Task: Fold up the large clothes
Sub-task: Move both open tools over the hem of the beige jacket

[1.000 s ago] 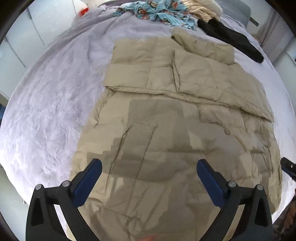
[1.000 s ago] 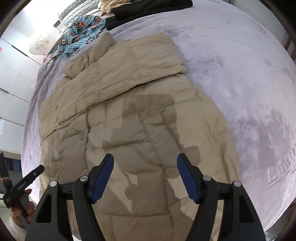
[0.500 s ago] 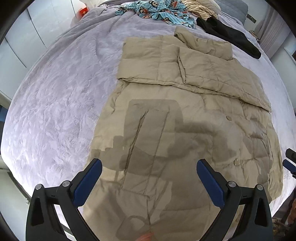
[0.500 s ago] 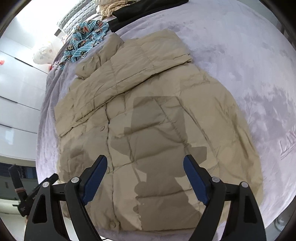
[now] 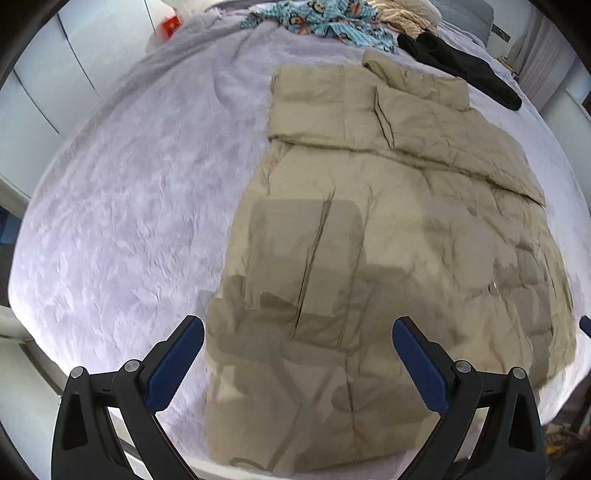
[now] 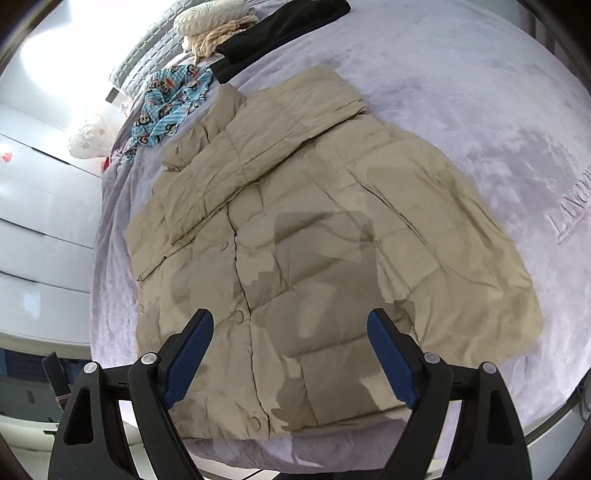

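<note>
- A beige quilted jacket (image 5: 388,236) is laid flat on a bed covered by a pale lilac blanket (image 5: 122,206), near the bed's lower edge.
- Both sleeves are seen folded across the upper part of the jacket, and the collar (image 6: 218,110) is pointed toward the far end of the bed.
- A row of snap buttons (image 6: 238,315) is seen along the front opening.
- The left tongs (image 5: 297,345) are held spread above the lower part of the jacket; nothing is pinched between them.
- The right tongs (image 6: 290,341) are also held wide apart over the jacket's hem, with nothing gripped.
- A blue patterned garment (image 5: 325,18), a cream garment (image 6: 218,37) and a black garment (image 5: 461,62) are left at the far end of the bed, apart from the jacket.
</note>
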`<state>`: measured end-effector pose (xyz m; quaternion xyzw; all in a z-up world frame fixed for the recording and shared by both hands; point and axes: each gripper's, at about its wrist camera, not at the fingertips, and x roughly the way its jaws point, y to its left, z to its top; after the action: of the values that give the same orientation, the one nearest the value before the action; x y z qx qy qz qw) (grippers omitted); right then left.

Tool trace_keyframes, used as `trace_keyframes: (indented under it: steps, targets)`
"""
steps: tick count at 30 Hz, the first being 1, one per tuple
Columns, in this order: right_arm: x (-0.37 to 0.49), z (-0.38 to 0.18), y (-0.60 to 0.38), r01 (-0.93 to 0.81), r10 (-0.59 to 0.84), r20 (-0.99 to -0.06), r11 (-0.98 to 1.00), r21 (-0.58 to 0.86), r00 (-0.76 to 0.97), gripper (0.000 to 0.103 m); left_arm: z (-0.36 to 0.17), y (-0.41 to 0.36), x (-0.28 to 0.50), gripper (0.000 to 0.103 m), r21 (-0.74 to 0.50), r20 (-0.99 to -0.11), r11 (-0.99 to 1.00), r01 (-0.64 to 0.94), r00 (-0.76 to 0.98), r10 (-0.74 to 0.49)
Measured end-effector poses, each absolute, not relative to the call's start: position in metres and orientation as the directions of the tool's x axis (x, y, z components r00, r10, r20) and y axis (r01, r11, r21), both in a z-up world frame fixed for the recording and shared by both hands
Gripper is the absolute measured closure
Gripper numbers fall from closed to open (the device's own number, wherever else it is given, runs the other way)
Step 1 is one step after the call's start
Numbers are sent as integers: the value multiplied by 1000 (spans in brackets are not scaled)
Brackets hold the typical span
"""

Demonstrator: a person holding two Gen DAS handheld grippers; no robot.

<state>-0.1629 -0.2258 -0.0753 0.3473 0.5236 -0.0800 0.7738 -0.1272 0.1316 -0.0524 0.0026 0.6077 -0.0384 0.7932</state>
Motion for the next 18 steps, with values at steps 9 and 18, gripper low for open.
trace_keyframes:
  steps: [9, 18]
  targets:
    - [-176, -93, -235, 528, 354, -838, 656, 539, 416, 16, -53, 143, -157, 1, -99, -970, 995, 3, 225, -97]
    - [-206, -117, -266, 611, 443, -795, 512, 604, 415, 16, -57, 126, -182, 1, -153, -972, 986, -61, 189, -139]
